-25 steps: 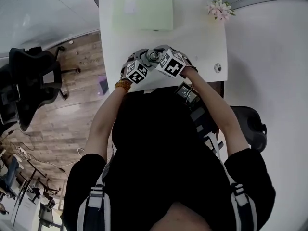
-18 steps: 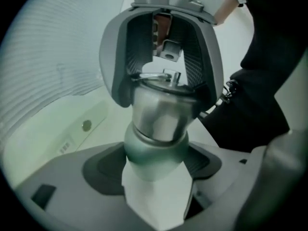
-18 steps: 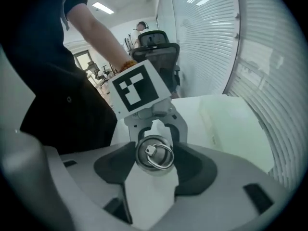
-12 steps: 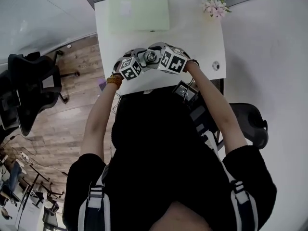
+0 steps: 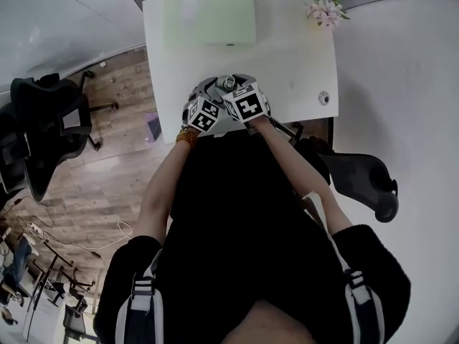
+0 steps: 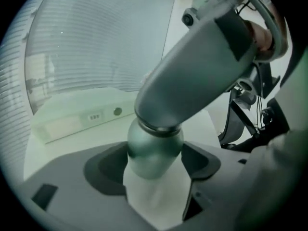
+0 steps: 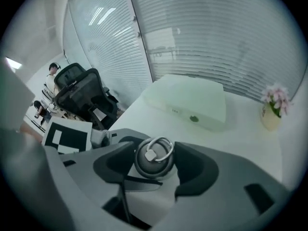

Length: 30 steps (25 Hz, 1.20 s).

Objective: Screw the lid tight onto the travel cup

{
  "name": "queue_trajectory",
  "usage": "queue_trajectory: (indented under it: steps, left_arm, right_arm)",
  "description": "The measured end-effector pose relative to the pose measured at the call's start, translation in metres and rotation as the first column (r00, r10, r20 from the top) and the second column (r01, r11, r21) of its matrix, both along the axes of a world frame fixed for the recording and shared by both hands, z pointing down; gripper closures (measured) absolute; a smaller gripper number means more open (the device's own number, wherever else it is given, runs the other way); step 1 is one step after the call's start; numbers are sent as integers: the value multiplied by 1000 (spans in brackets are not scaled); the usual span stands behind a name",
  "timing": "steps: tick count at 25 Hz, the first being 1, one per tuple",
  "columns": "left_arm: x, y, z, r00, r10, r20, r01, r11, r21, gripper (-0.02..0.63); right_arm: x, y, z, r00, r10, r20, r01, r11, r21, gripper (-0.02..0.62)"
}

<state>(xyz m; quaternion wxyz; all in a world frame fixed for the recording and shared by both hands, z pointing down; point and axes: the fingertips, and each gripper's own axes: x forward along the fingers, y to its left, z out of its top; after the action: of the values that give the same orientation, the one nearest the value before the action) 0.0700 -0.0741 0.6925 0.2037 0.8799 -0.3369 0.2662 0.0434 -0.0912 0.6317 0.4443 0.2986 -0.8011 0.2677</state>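
In the head view you hold the left gripper (image 5: 212, 99) and the right gripper (image 5: 242, 95) close together above the near edge of the white table (image 5: 301, 56). The ringed lid (image 5: 229, 83) shows just beyond their marker cubes (image 5: 246, 106). A pale green box (image 5: 209, 16) lies at the table's far edge, and a pot of pink flowers (image 5: 326, 9) stands at its far right corner. In the left gripper view the grey travel cup (image 6: 192, 76) tilts up to the right, and your jaws are closing on its rounded end, both pads against it. In the right gripper view your jaws are closing on the lid, a pad against each side, with its metal ring (image 7: 162, 148) facing the camera.
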Motion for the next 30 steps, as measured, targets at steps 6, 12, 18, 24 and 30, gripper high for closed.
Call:
queue_trajectory:
  steps: [6,12,18,24,30]
  left_arm:
    - [-2,1,3,992,127,5,-127,992,9,256]
    - [-3,6,5,864,501,44,-499,865,-48,256]
    - [-5,8,3,760,645,77,-640,764,-78,249]
    - [-15,6,-4,951,309,27,-309,951,19,244]
    - [-6,1,-5,998,-36,-54,35,999,-25,249]
  right_arm:
    - [-8,5,-3,969,-239,57,239,971,22,334]
    - [-14,21,-4,782,-616,97,616,787,33,335]
    - [-17,23,-7,689,-716,112,719,695,20,325]
    - [-18,5,-23,945,-291,151,288,957,46,268]
    - [-5,8,-6,999,-42,-18,43,997,65,334]
